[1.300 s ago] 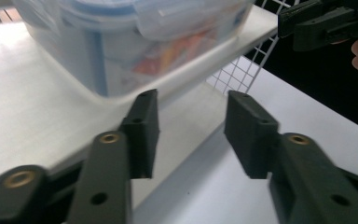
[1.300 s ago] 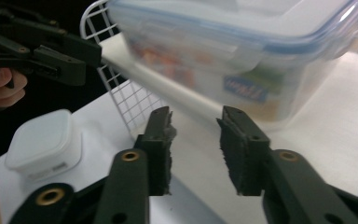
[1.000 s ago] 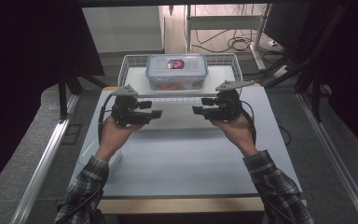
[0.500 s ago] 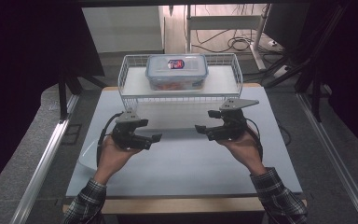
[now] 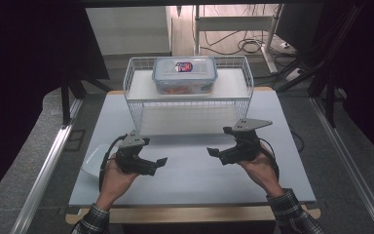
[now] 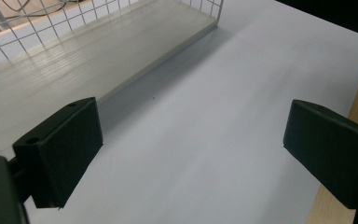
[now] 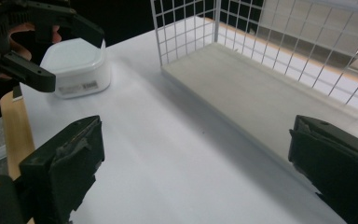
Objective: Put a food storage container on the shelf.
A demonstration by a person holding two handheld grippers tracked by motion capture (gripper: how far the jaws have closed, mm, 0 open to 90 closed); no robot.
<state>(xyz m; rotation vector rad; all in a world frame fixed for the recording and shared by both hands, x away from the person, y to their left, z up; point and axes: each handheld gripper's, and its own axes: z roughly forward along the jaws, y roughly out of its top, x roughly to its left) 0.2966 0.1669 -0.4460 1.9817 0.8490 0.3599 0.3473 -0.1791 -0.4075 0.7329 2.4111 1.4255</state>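
Observation:
A clear plastic box with a blue lid (image 5: 185,74) stands on the top shelf of a white wire rack (image 5: 187,100) at the far side of the table. My left gripper (image 5: 158,165) hangs over the near left of the white tabletop (image 5: 195,175). My right gripper (image 5: 215,155) hangs over the near right, and the two point toward each other. Both have just been opening their jaws, which now stand wide with nothing between them. The left gripper (image 6: 191,154) looks along the rack's lower shelf (image 6: 74,60). The right gripper (image 7: 191,172) faces the same lower shelf (image 7: 261,93).
A white tub (image 5: 93,161) lies upside down at the table's left edge, just behind the left hand; the white tub (image 7: 79,65) shows beside the other gripper. Metal rails run along both sides of the table. Cables lie on the floor beyond the rack.
Both hands have drawn back from the rack toward the near edge and sunk lower. Their jaws stand wider apart than before.

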